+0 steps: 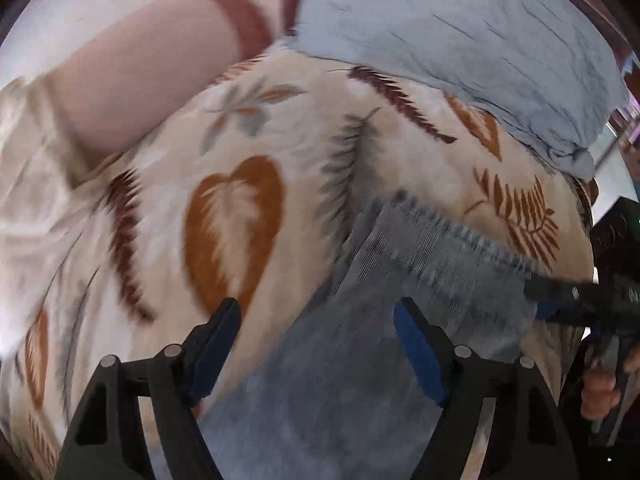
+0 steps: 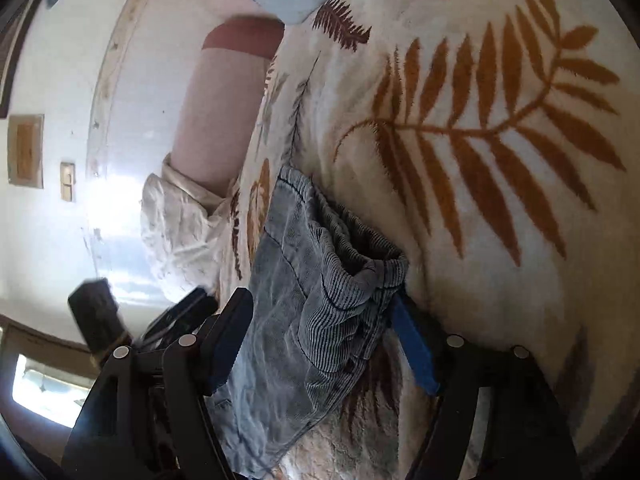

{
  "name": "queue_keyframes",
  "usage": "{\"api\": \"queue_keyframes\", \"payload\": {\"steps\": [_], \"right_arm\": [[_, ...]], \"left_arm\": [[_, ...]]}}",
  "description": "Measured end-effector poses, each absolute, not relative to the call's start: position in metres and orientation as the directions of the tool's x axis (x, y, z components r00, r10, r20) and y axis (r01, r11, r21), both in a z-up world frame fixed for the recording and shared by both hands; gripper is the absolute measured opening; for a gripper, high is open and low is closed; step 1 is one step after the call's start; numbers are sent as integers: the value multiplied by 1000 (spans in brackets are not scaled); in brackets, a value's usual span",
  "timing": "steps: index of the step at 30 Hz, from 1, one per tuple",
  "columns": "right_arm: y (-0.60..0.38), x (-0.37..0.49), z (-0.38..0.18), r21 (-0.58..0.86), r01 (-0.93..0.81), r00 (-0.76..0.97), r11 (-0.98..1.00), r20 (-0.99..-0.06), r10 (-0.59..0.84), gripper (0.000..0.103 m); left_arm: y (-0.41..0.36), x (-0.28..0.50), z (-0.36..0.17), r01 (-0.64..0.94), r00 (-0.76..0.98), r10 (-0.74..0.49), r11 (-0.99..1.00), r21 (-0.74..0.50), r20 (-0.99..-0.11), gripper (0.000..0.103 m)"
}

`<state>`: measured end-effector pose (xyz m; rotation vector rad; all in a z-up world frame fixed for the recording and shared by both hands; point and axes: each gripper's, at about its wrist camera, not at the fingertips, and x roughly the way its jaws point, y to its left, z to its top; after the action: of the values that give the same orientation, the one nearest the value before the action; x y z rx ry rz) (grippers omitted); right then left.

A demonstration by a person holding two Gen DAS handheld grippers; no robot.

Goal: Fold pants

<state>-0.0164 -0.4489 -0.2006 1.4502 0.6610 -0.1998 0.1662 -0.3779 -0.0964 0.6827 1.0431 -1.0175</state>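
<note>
Faded blue denim pants (image 2: 304, 300) lie bunched on a cream blanket with a leaf print (image 2: 500, 216), their ribbed waistband folded over at the top. My right gripper (image 2: 322, 334) stands open astride the pants, with the cloth between its blue pads (image 2: 414, 350), which do not pinch it. In the blurred left wrist view the pants (image 1: 340, 380) run under my left gripper (image 1: 320, 332), which is open above them and points steeply down. The right gripper (image 1: 560, 294) reaches the pants' edge at the right, with a person's hand (image 1: 600, 392) on its handle.
A pale blue pillow (image 1: 460, 32) lies at the blanket's far end. A pink bolster (image 2: 216, 120) and a crumpled white sheet (image 2: 180, 224) lie along the bed's side by a white wall. The left gripper (image 2: 180, 316) shows blurred at the lower left.
</note>
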Motion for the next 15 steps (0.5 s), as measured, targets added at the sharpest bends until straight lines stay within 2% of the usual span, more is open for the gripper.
{"api": "queue_keyframes", "payload": {"steps": [5, 11, 15], "right_arm": [[-449, -20, -201, 854, 500, 814, 141, -520, 260, 68], [-453, -25, -205, 862, 491, 816, 127, -506, 280, 57], [-453, -25, -206, 865, 485, 816, 131, -501, 288, 57]], "left_arm": [[-417, 169, -115, 944, 13, -342, 314, -101, -940, 75], [-440, 170, -129, 947, -120, -344, 240, -211, -931, 67], [-451, 177, -144, 942, -147, -302, 246, -226, -942, 65]]}}
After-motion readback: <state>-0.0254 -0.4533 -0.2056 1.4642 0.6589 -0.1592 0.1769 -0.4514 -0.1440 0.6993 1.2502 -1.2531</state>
